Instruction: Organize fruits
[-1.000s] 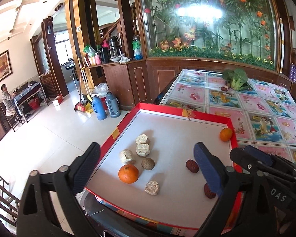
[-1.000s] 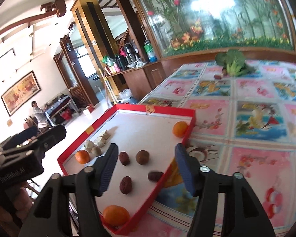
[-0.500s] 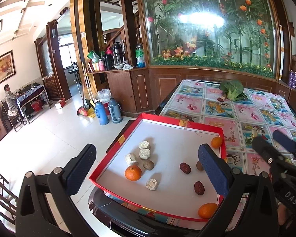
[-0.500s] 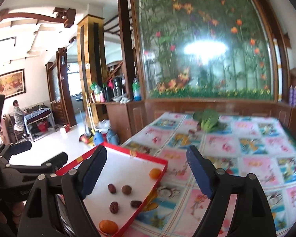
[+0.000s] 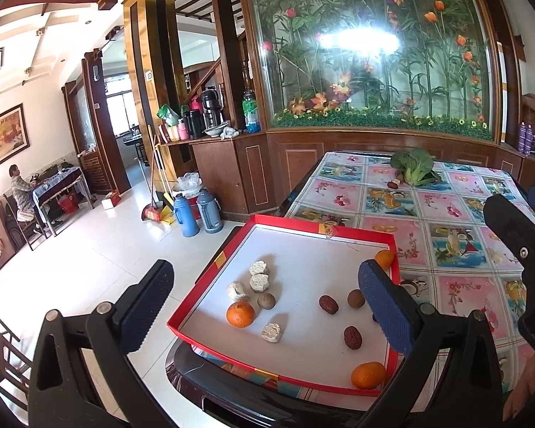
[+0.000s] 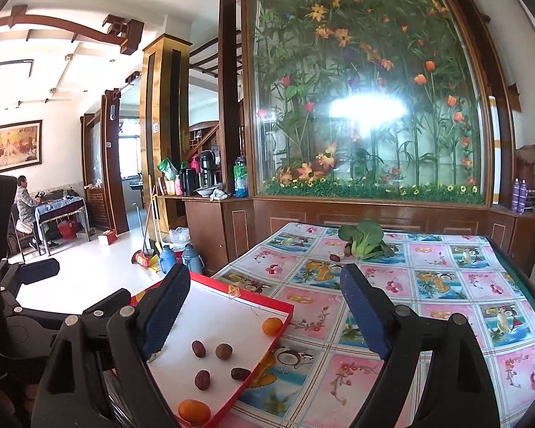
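With both the left gripper (image 5: 264, 306) and right gripper (image 6: 264, 317) spread wide and empty above the red tray (image 5: 214, 260), a good next move is lowering one squarely over a single fruit near the tray's centre.

Both grippers pulled up and back from red tray (image 5: 394, 249). Left gripper (image 5: 264, 310) now high over tray, whole tray in lower centre. Right gripper (image 6: 265, 315) swung toward tablecloth (image 6: 428, 292), tray shifted lower left.

1. I note the tray (image 5: 210, 278): red rim, matt white paper-like floor.
2. Table (image 5: 456, 214): glossy printed covering.
3. Left hand-held gripper (image 5: 267, 306): black plastic, ribbed blue pads (image 5: 385, 306).
4. Oranges (image 5: 240, 314): dimpled, slightly shiny.
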`<state>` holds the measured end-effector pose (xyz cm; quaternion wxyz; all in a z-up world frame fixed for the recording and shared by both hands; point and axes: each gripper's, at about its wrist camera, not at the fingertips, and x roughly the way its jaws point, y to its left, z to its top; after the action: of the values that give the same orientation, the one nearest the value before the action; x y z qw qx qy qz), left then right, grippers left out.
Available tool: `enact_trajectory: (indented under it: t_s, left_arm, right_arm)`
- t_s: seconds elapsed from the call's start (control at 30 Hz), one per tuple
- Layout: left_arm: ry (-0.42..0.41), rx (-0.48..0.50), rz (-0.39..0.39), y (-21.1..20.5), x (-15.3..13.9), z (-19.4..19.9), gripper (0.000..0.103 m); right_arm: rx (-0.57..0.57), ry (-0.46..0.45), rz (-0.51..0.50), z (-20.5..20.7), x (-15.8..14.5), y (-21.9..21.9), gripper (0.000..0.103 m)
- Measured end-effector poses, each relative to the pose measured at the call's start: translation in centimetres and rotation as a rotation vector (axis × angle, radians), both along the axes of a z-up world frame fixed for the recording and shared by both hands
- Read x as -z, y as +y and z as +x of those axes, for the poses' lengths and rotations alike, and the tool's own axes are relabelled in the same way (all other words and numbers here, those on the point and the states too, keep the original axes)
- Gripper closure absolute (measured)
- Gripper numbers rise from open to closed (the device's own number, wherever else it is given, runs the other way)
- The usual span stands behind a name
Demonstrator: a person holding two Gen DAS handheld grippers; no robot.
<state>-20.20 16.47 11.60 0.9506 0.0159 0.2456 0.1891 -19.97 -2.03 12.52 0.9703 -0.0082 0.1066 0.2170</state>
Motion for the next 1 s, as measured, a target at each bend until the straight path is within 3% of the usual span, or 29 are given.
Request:
enact_trajectory:
  t_s: [0.77,1.0]
  left_arm:
    - [-0.038,0.044,0.017,-2.2,-1.4,-2.2,0.000]
    - [-0.077,0.031,0.018,-2.3,-2.4,-3.8,0.000]
  right_arm:
    - [0.022,-0.057,0.015,-2.6,-1.0,-1.0,0.015]
    - [0.000,-0.088,0.011,-4.3,-1.6,-0.3,0.010]
